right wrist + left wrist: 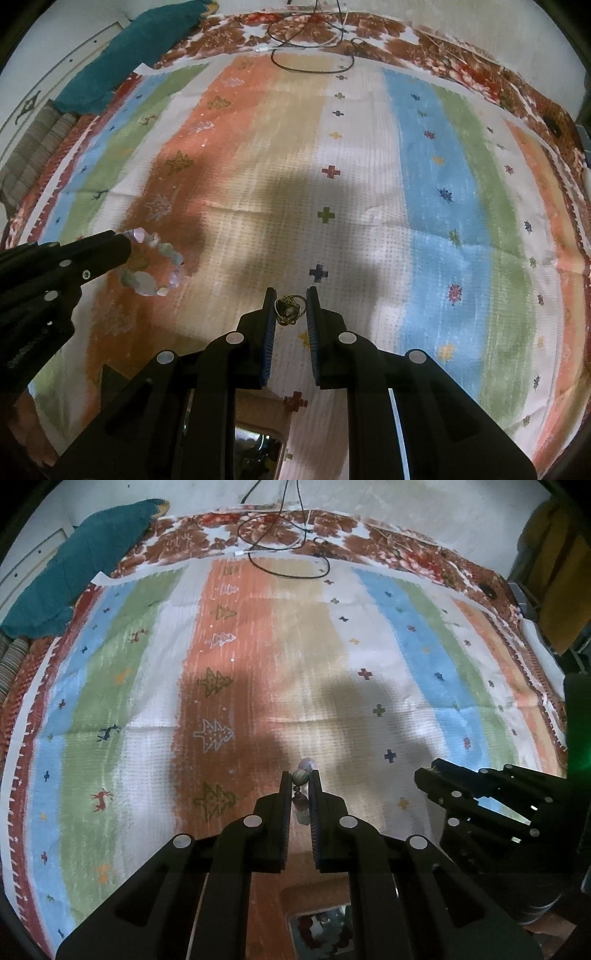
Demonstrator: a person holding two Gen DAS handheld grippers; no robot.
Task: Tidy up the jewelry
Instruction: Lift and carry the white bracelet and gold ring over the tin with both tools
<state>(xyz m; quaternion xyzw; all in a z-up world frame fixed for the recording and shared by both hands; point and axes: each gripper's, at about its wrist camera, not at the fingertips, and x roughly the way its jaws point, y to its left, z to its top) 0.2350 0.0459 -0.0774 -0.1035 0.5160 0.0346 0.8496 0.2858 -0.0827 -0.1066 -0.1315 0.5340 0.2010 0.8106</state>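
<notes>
Your working surface is a striped cloth (258, 635) with tree, deer and cross motifs, spread over a red floral sheet (280, 528) that shows as a border on the far and side edges. The middle of the cloth ahead of both tools is bare and gives you wide room to move. Your left hand-held gripper (300, 779) has its jaws drawn in tight on a beaded bracelet (301, 777); in the right wrist view the loop of pale beads (155, 264) hangs off its tips, clear of the cloth. Your right hand-held gripper (291, 295) stands narrowly closed on a small tangle of gold-coloured jewelry (288, 310), which sits between the pads near the tips; its exact type cannot be told. The two tools sit side by side, near one another but apart. At the far edge a black cable (288, 565) loops onto the cloth, with a white cable end beside it. A teal cloth (85, 565) lies bunched at the far left corner. A yellow garment (557, 572) hangs at the far right, off the surface. Directly below each tool, at the near edge, a shiny open box (321, 930) holds small items, too blurred to identify.
</notes>
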